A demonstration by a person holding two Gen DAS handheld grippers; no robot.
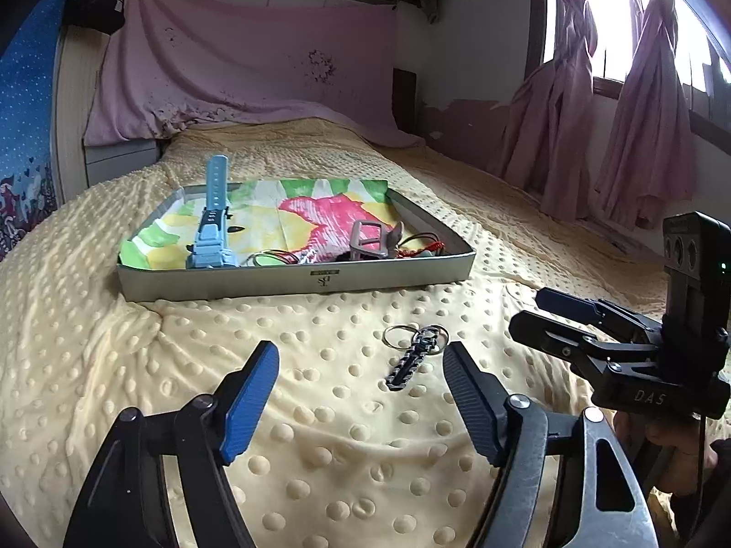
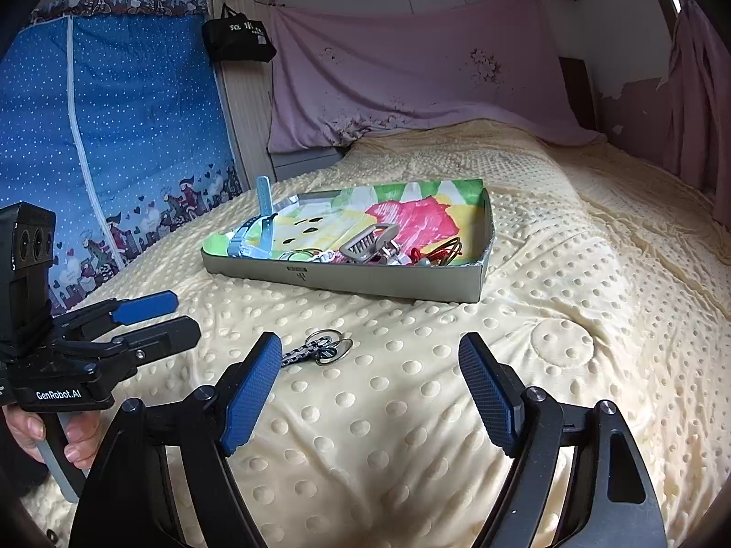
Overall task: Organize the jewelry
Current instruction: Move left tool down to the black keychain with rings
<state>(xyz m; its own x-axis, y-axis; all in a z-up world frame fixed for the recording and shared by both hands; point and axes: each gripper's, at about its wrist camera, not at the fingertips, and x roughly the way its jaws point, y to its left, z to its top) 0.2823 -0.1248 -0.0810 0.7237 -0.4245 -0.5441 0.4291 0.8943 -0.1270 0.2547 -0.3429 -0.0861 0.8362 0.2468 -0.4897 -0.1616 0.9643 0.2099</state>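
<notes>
A dark metal keychain with rings [image 1: 413, 350] lies on the yellow dotted blanket, just ahead of my open, empty left gripper [image 1: 361, 365]; it also shows in the right wrist view [image 2: 318, 350]. My right gripper [image 2: 370, 360] is open and empty, with the keychain by its left finger. A grey tray [image 1: 292, 279] lined with colourful paper holds a light blue watch [image 1: 211, 223], a grey hair clip [image 1: 368, 239], rings and red cord. The tray also shows in the right wrist view [image 2: 365, 281]. Each gripper shows in the other's view: the right gripper [image 1: 530, 310], the left gripper [image 2: 185, 315].
The yellow blanket [image 1: 320, 434] covers the whole bed. A pink sheet [image 1: 237, 68] hangs behind the bed. Pink curtains [image 1: 639, 137] hang at the window on the right. A blue dotted wardrobe cover [image 2: 114, 137] stands on the left.
</notes>
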